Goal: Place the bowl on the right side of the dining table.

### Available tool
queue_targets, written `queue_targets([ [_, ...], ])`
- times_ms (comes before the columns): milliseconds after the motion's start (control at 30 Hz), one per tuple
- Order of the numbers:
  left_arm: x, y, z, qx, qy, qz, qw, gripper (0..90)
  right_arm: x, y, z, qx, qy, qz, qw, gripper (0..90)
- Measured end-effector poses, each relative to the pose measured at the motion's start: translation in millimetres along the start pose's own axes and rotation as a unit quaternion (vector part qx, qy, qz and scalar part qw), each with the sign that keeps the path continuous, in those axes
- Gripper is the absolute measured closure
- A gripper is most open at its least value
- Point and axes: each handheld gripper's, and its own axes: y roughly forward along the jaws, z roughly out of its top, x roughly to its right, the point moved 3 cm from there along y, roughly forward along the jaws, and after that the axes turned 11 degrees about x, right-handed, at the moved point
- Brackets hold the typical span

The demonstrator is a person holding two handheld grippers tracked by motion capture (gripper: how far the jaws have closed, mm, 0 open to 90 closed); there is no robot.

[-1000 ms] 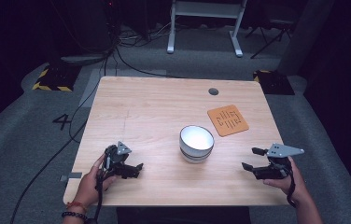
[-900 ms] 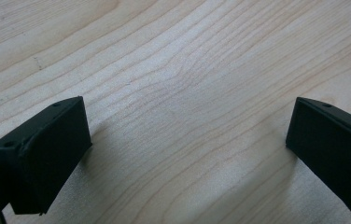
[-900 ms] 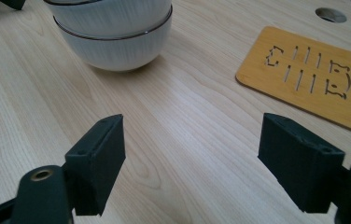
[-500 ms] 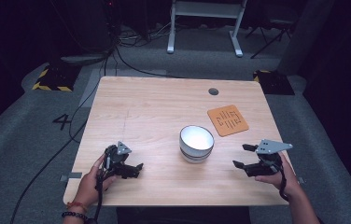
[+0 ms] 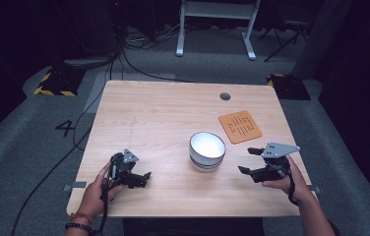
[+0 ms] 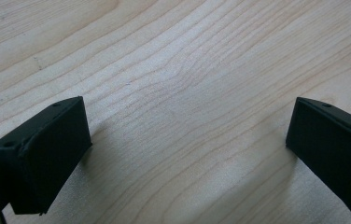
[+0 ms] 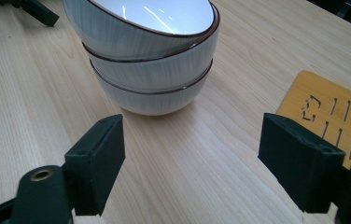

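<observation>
right gripper (image 5: 248, 161) | moved left | nearer stacked bowls (image 5: 207, 151)

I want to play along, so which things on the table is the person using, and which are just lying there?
Being used:
- stack of white ribbed ceramic bowls with brown rims
- right claw, open, aimed at the bowls

Just lying there:
- flat orange wooden mat with slots
- left claw, open over bare wooden table

Table (image 5: 173, 118): pale wood, fine grain, smooth matt finish. Stacked bowls (image 7: 150, 51) at top of right gripper view: glazed ceramic, glossy white inside with light streaks, faint ribbed lines outside, dark brown rims. Mat (image 7: 337, 116) at right edge: light wood board, matt, cut slots. Right gripper (image 7: 192, 154) and left gripper (image 6: 187, 140): matt black plastic, slightly rough.
</observation>
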Motion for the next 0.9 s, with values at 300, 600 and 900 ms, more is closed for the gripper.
queue_targets([
  [300,0.0,0.0,0.0,0.000,0.000,0.000,1.0000,0.0,-0.8,7.7,10.0,-0.001,-0.011,0.008,0.9999,23.0],
  [600,-0.1,0.0,0.0,0.000,0.000,0.000,1.0000,0.0,-2.1,14.1,16.3,-0.003,-0.009,0.015,0.9998,23.0],
  [900,-0.2,-0.2,0.0,-0.001,0.002,-0.001,1.0000,0.0,-5.5,23.9,22.5,-0.010,-0.017,0.025,0.9995,23.1],
])
